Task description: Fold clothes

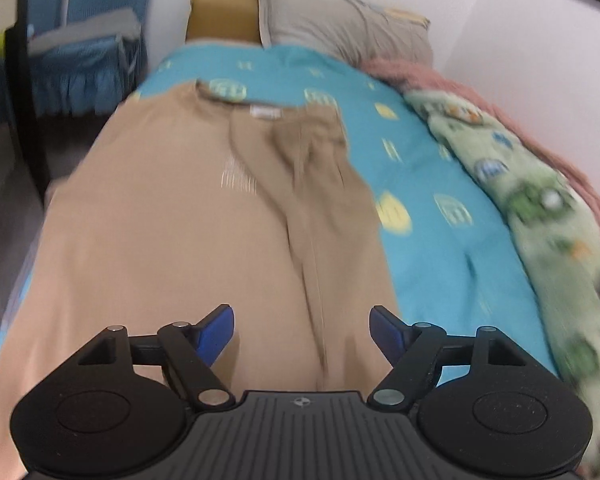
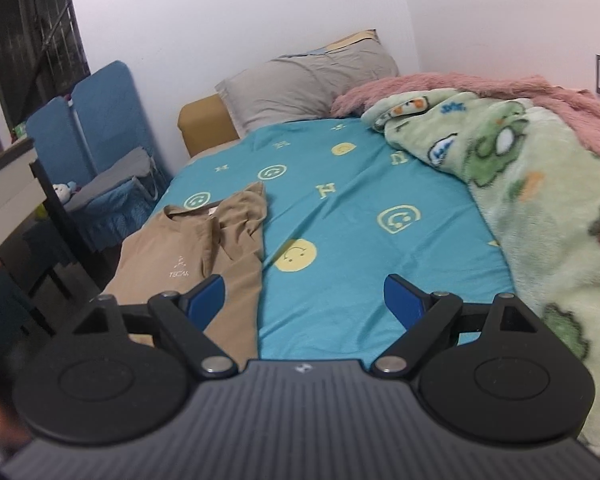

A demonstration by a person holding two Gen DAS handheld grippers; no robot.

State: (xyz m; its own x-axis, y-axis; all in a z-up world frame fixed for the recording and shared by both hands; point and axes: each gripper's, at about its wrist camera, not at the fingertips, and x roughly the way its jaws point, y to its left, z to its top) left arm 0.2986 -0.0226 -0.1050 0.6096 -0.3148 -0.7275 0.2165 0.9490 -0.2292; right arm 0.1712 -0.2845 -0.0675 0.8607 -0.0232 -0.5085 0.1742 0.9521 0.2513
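A tan T-shirt [image 1: 172,216] lies on the blue bedsheet [image 1: 452,240] along the bed's left side, collar toward the pillow, its right part folded over onto the body. My left gripper [image 1: 302,320] hovers open just above the shirt's lower part, nothing between its blue pads. In the right wrist view the same tan T-shirt [image 2: 204,248] sits left of centre on the bedsheet [image 2: 360,216]. My right gripper [image 2: 303,294] is open over the sheet, its left fingertip [image 2: 206,294] above the shirt's right edge, holding nothing.
A grey pillow [image 2: 300,88] and a mustard headboard cushion [image 2: 204,124] lie at the bed's far end. A green patterned blanket [image 2: 540,208] and a pink blanket [image 2: 460,84] fill the right side. A blue cloth organiser [image 2: 100,152] and a dark table [image 2: 16,184] stand to the left.
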